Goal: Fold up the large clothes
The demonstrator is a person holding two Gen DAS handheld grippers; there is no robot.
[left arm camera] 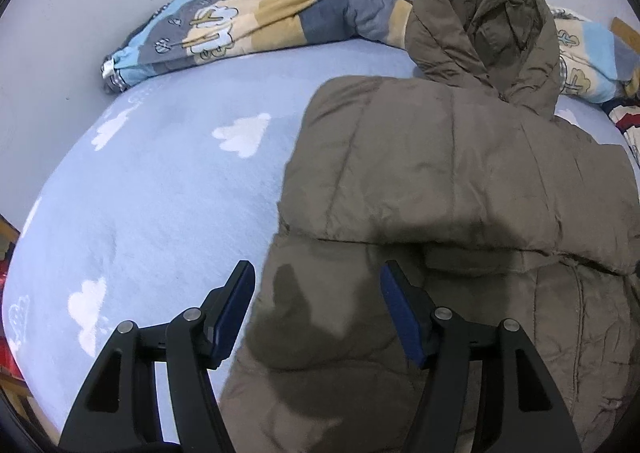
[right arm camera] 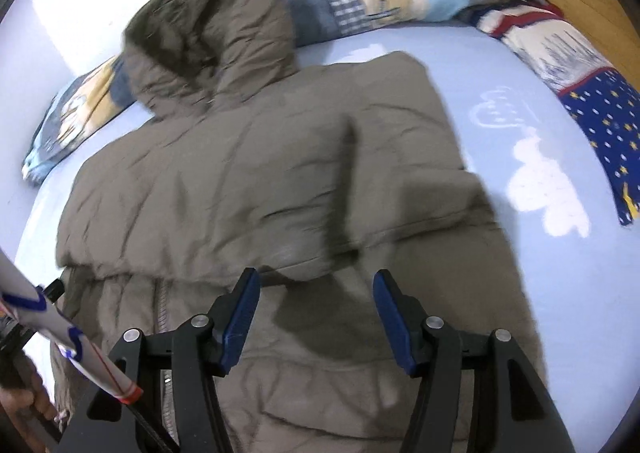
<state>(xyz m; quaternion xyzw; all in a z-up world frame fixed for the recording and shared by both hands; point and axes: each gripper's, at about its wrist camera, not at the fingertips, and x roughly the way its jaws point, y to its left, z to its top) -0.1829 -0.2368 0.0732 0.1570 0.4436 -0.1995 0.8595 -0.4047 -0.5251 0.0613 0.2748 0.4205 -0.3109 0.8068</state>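
2 grippers, left gripper (left arm camera: 318, 293) and right gripper (right arm camera: 316, 303), hover half-open and empty over the brown jacket (left arm camera: 460, 181) on the bed (left arm camera: 160, 193). Sleeves look folded in; next, probably grasp the near hem and fold it toward the far hood (right arm camera: 208, 33).

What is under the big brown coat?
The puffy coat lies on a blue bedsheet with white clouds. Whatever the coat covers directly is hidden.
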